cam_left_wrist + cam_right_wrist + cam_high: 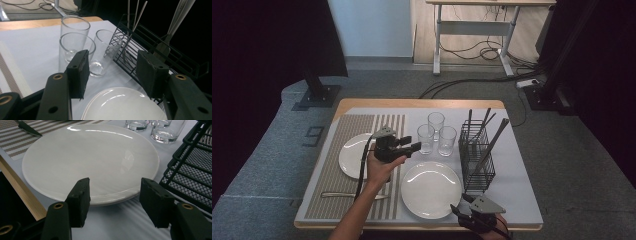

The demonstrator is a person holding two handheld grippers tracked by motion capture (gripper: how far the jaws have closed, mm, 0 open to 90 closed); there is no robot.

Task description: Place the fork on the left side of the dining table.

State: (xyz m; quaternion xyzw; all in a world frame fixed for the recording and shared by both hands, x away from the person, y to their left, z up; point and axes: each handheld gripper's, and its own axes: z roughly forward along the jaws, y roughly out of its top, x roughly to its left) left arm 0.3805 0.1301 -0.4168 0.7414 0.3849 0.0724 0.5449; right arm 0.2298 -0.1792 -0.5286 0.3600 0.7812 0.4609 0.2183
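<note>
Table: wooden top (422, 103) under a pale cloth, with a striped placemat (343, 165) covering its left part.
Left gripper: the left gripper (410, 143) is held above the table in the person's left hand (379, 169), between the two plates and pointing toward the glasses. Its jaws stand apart with nothing between them; in the left gripper view the gap (112, 72) frames bare cloth and the foot of a glass.
Glasses: three clear tumblers stand upright in a tight cluster behind the near plate. The nearest glass (425, 138) is just ahead of the left gripper's tips, not touched by them. The right-hand glass (447, 140) stands just beside the rack, and the far glass (436, 121) stands behind both. All three look empty.
Right gripper: the right gripper (458, 210) sits low at the table's near edge, close to the rim of the near plate. Its jaws are spread and hold nothing; in the right gripper view (113, 202) the pads stand on either side of the plate's edge without pressing on it.
Near plate: white round plate (430, 189), empty, lying flat on the cloth beside the rack.
Far plate: second white plate (352, 155) on the placemat, partly hidden by the left hand.
Rack: black wire cutlery rack (477, 156) to the right of the glasses, with several utensils (492, 142) leaning upright in it.
Knife: table knife (342, 195) lying flat on the placemat near the front edge.
</note>
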